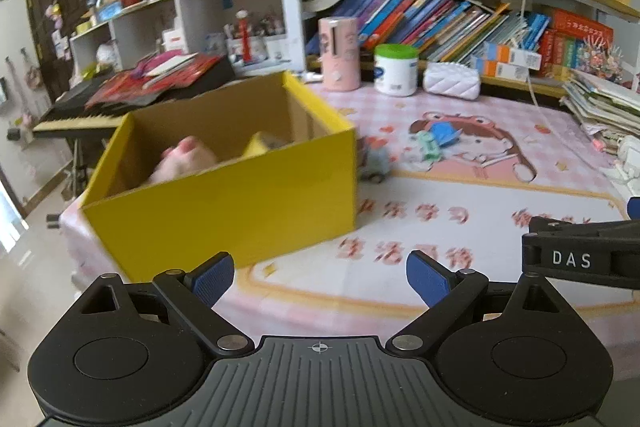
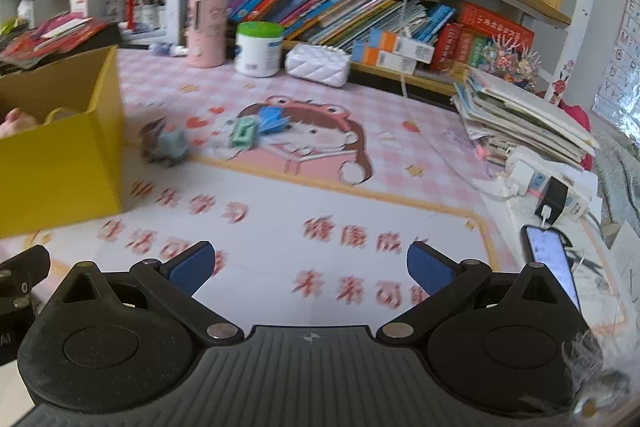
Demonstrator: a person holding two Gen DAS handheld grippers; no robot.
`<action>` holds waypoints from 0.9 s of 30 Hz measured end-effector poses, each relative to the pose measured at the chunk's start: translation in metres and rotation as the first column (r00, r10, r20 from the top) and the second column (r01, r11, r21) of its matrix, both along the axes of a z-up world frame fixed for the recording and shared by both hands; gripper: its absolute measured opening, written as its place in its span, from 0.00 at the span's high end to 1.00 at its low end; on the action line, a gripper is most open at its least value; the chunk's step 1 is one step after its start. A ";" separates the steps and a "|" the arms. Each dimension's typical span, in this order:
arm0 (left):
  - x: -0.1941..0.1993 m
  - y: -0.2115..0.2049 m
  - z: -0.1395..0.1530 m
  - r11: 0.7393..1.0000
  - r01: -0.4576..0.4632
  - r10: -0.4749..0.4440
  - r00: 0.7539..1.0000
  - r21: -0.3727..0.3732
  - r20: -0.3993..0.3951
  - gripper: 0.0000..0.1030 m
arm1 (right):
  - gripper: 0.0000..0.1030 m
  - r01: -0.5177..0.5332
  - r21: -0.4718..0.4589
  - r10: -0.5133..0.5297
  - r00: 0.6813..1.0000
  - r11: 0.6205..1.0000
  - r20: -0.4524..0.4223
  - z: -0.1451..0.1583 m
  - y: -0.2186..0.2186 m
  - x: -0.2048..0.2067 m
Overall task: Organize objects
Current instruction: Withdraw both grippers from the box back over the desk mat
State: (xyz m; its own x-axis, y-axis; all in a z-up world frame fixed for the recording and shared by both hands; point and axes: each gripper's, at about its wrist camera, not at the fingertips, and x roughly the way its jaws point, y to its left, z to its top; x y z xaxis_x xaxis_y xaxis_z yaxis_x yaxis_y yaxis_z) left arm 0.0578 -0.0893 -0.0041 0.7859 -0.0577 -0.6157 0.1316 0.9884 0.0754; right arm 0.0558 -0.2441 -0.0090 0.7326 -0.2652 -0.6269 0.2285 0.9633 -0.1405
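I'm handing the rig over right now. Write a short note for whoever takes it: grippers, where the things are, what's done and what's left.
Left gripper: open, empty, over the mat in front of the yellow box.
Right gripper: open, empty, over the middle of the mat.
Done: a pink plush toy and a yellow item already lie in the box.
Left: three small things still on the mat: a grey toy close beside the box's right wall, a green piece and a blue piece side by side further right.
Blur hides what these toys are.
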 end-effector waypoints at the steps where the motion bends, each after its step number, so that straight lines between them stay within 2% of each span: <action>1: 0.004 -0.005 0.000 1.000 0.004 -0.004 1.000 0.000 0.003 0.08 | 0.00 0.006 0.000 -0.006 1.000 1.000 0.002 0.001 -0.007 0.005; 9: 0.038 -0.042 0.001 1.000 0.002 -0.002 1.000 -0.014 0.007 0.08 | 0.00 -0.005 -0.002 0.005 1.000 1.000 0.017 0.005 -0.047 0.046; 27: 0.075 -0.085 0.000 0.996 -0.089 0.089 0.996 0.018 0.014 0.08 | 0.02 -0.174 0.085 0.172 0.985 0.981 0.031 0.001 -0.089 0.111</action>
State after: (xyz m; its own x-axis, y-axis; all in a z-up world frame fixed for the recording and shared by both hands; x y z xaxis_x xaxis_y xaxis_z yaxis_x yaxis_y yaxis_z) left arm 0.1329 -0.1746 -0.0038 0.7952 0.0246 -0.6058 0.0419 0.9946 0.0954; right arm 0.1671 -0.3327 -0.0080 0.7771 -0.0786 -0.6244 0.0599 0.9969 -0.0509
